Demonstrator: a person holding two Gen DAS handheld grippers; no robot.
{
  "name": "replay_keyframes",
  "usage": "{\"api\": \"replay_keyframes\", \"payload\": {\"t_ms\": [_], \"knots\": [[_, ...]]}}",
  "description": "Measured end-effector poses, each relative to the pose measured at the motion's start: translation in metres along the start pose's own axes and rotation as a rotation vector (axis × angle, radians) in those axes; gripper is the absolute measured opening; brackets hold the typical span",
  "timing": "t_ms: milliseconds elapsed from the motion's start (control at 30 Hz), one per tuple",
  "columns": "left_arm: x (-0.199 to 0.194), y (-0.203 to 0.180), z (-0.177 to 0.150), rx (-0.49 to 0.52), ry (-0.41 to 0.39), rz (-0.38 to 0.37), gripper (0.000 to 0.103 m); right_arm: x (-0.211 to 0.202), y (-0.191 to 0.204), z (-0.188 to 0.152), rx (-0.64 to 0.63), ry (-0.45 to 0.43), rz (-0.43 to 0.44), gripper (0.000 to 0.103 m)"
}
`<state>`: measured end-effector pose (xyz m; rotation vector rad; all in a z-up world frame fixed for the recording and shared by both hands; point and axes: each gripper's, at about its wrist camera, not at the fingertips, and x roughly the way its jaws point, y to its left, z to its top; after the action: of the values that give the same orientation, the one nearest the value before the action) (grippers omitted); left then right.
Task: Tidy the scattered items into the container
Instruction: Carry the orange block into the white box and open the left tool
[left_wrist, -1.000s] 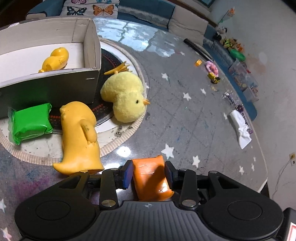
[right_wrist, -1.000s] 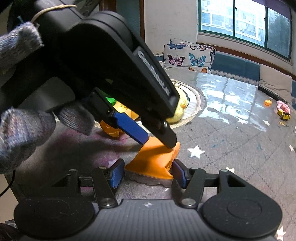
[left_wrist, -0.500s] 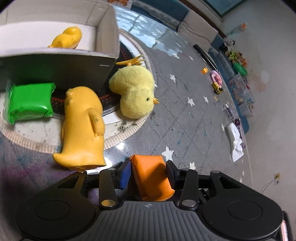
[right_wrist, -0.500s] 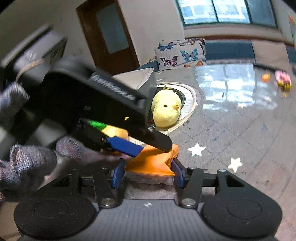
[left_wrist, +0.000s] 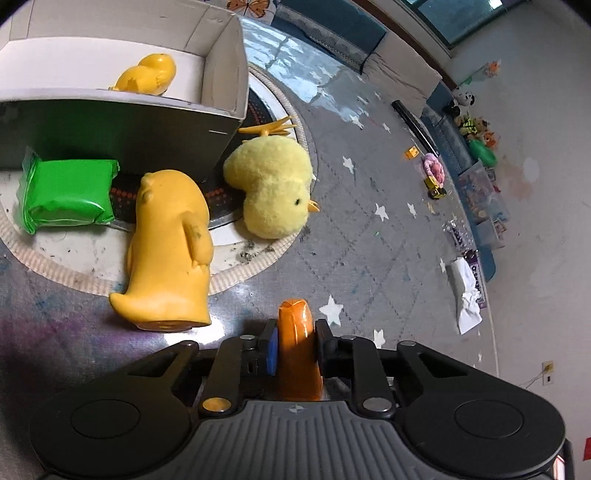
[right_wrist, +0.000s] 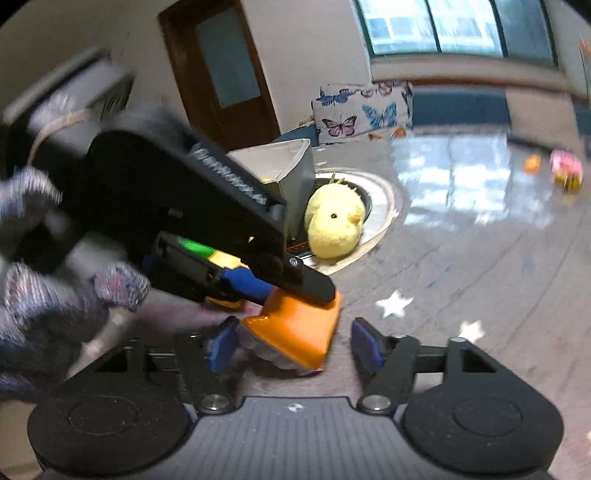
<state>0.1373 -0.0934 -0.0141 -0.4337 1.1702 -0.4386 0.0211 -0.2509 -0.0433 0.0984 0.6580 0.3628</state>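
Observation:
My left gripper (left_wrist: 295, 338) is shut on an orange packet (left_wrist: 297, 354), squeezed narrow between its pads. In the right wrist view the same packet (right_wrist: 299, 332) hangs tilted from the left gripper (right_wrist: 288, 291), between the spread fingers of my right gripper (right_wrist: 291, 345), which is open with a gap on the packet's right side. A grey box (left_wrist: 122, 129) at the upper left holds a small yellow duck (left_wrist: 147, 75). Outside it lie a green packet (left_wrist: 66, 190), a large yellow rubber toy (left_wrist: 170, 251) and a plush chick (left_wrist: 273, 188).
A round mat (left_wrist: 258, 266) lies under the box and toys. A gloved hand (right_wrist: 37, 258) holds the left gripper. Small toys (left_wrist: 434, 181), a white cloth (left_wrist: 465, 291) and plastic bins (left_wrist: 480, 192) lie at the far right. A butterfly cushion (right_wrist: 362, 110) stands behind.
The left gripper has closed tighter on the orange packet and lifted it, tilting it. The right gripper's fingers have spread wider and no longer press on the packet.

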Motion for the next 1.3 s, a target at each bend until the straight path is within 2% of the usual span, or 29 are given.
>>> {"api": "replay_keyframes", "payload": {"t_ms": [100, 133, 267, 467, 767, 1133, 1300], "knots": [[0.000, -0.001, -0.001, 0.011, -0.004, 0.009, 0.022, -0.003, 0.008, -0.001, -0.029, -0.002, 0.003, 0.063], [-0.001, -0.001, -0.001, 0.014, -0.004, 0.011, 0.022, -0.003, 0.008, 0.000, -0.018, -0.001, 0.011, 0.056], [-0.003, 0.000, -0.002, 0.021, -0.010, 0.014, 0.022, -0.004, 0.007, 0.002, 0.015, 0.005, 0.026, 0.048], [-0.013, -0.001, -0.004, 0.024, -0.036, -0.003, 0.022, -0.002, 0.017, 0.009, 0.018, 0.012, 0.014, 0.047], [-0.042, 0.004, 0.005, 0.004, -0.118, -0.031, 0.022, -0.007, 0.032, 0.029, -0.031, -0.038, 0.038, 0.044], [-0.100, 0.019, 0.044, -0.025, -0.308, -0.018, 0.022, 0.024, 0.064, 0.087, -0.134, -0.109, 0.116, 0.043], [-0.110, 0.037, 0.070, -0.062, -0.361, 0.007, 0.022, 0.042, 0.079, 0.115, -0.183, -0.141, 0.155, 0.043]]}}
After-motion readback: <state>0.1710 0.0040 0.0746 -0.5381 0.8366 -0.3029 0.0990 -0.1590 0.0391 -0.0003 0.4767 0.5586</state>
